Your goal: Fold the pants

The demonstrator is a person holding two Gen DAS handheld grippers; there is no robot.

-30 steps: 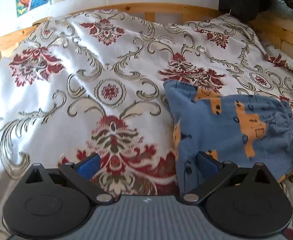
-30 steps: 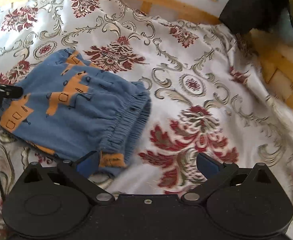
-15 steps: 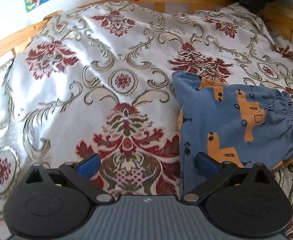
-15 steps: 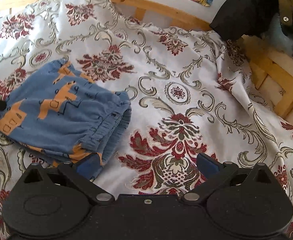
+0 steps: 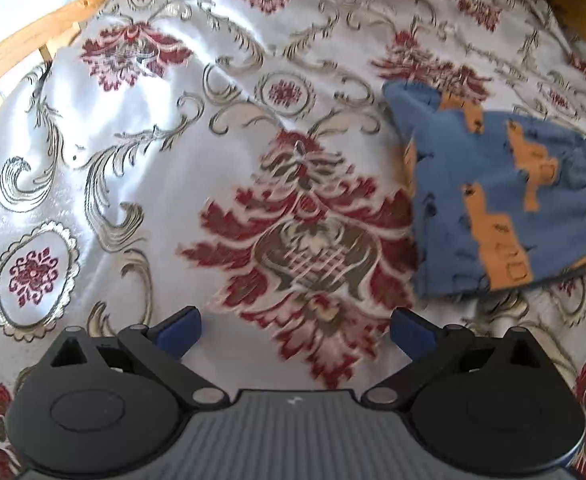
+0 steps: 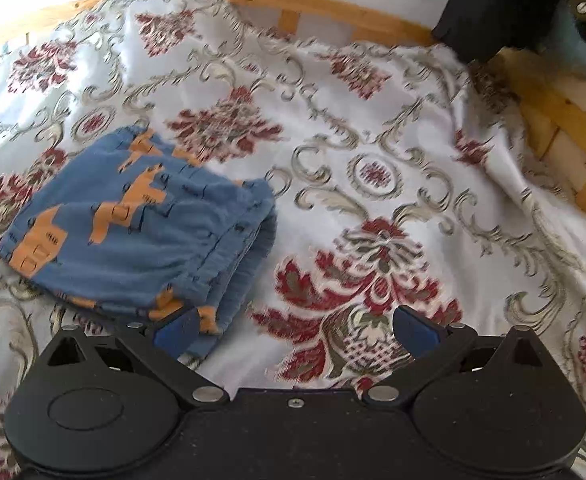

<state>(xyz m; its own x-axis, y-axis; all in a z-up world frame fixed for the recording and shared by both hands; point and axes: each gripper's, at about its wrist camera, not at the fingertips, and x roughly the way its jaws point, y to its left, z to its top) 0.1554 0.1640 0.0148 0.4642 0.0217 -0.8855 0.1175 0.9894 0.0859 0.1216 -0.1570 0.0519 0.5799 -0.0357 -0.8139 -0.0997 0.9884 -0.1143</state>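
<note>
While both grippers, left [image 5: 295, 328] and right [image 6: 295, 330], stay released, I see the folded pants [image 6: 141, 224] overlapped by a finger [image 6: 175, 330] only in the right view.

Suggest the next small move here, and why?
Probably pull both claws clear. The pants already lie as a compact folded bundle on the bedspread; left claw and right claw are open, holding nothing.

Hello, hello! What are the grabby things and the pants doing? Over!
Left tool open, empty. Right tool open, empty. Blue pants folded on bedspread. Nothing in the way.
</note>
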